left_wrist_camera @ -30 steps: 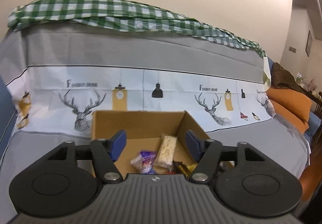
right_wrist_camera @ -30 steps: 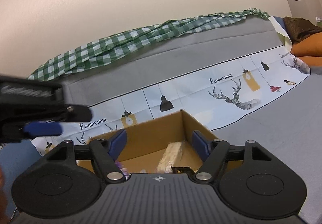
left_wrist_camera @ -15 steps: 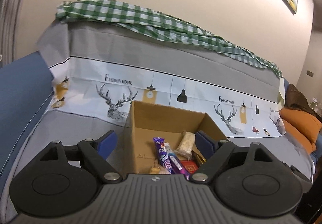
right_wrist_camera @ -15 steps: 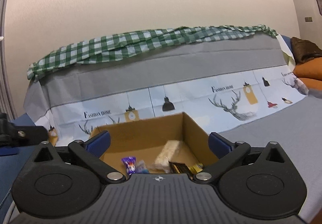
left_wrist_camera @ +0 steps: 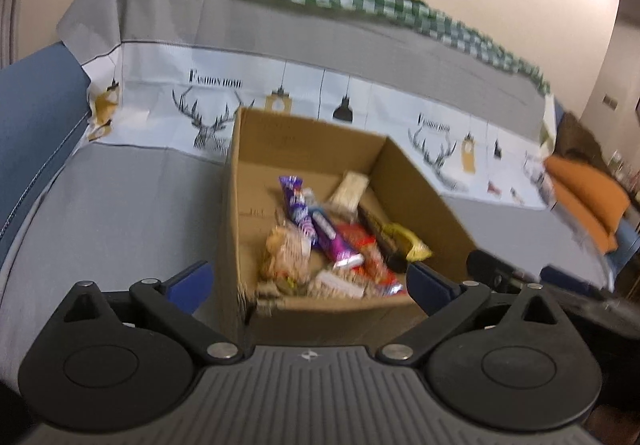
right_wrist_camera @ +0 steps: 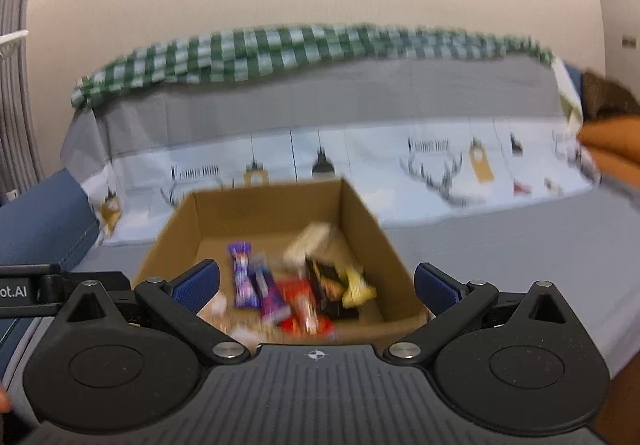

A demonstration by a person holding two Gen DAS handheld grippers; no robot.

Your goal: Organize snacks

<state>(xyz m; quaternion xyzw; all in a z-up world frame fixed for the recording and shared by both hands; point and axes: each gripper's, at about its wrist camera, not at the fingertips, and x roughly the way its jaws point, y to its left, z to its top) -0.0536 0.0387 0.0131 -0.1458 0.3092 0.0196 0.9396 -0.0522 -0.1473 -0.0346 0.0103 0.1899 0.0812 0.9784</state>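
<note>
Ahead of both wide-open, empty claws, left claw (left_wrist_camera: 308, 285) and right claw (right_wrist_camera: 316, 287): snack-filled cardboard box (left_wrist_camera: 424, 201).

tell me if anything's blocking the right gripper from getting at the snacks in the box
Nothing visible does. The cardboard box is open at the top, and the right gripper, open and empty, looks straight down on the purple bar and the other wrappers. Only the box's near wall lies between them, low.

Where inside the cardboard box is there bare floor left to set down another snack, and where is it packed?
Inside the cardboard box, bare floor shows along the left wall and across the back, beside the pale cracker pack. The near right half is crowded: purple bars, red packet, yellow wrapper and clear cookie bag overlap. Both the left gripper and right gripper are open and empty.
</note>
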